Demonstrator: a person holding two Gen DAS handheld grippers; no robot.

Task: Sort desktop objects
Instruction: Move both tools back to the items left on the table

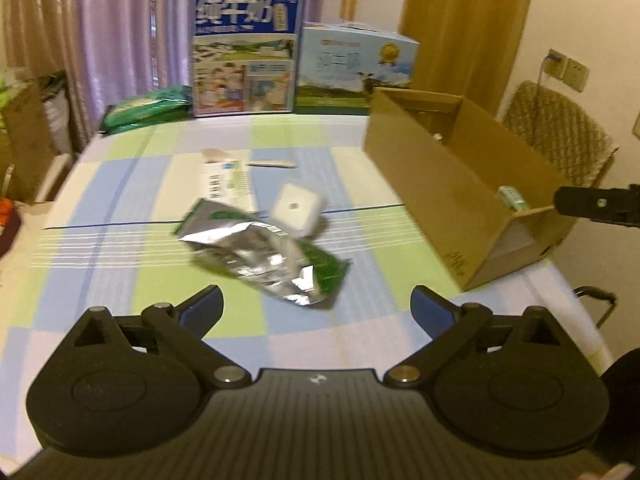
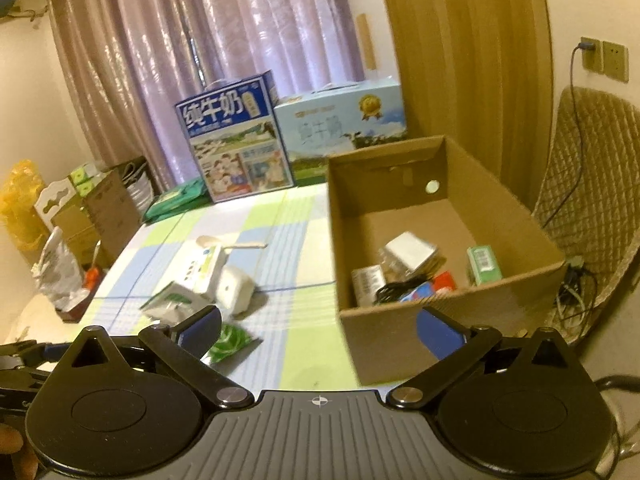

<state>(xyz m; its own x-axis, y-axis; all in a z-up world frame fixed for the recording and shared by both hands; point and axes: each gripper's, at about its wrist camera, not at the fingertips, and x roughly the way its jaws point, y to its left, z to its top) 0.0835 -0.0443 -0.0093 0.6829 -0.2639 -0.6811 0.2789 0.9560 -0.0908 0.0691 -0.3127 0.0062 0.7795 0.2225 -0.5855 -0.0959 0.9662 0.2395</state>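
Pleated lilac curtains (image 1: 112, 28) hang behind a table covered by a checked cloth (image 1: 132, 200) in pale blue, green and white.

At far left, flat green packs (image 1: 148, 106) lie at the table's rear edge. Beside them stands a tall blue printed milk carton case (image 1: 246, 52), then a lower, pale blue case (image 1: 354, 66).

On the cloth, a crinkled silver foil pouch (image 1: 260, 258) with green printed ends lies flat. A flat white carton (image 1: 226, 180) lies behind it, and a rounded white plastic box (image 1: 296, 208) touches its far edge.

The left gripper (image 1: 316, 304) is spread wide and empty, just short of the pouch.

To the right, an open corrugated cardboard box (image 2: 440, 316) holds small packets, including a green carton (image 2: 484, 264).

The right gripper (image 2: 318, 326) is likewise released, empty, at the box's near wall.
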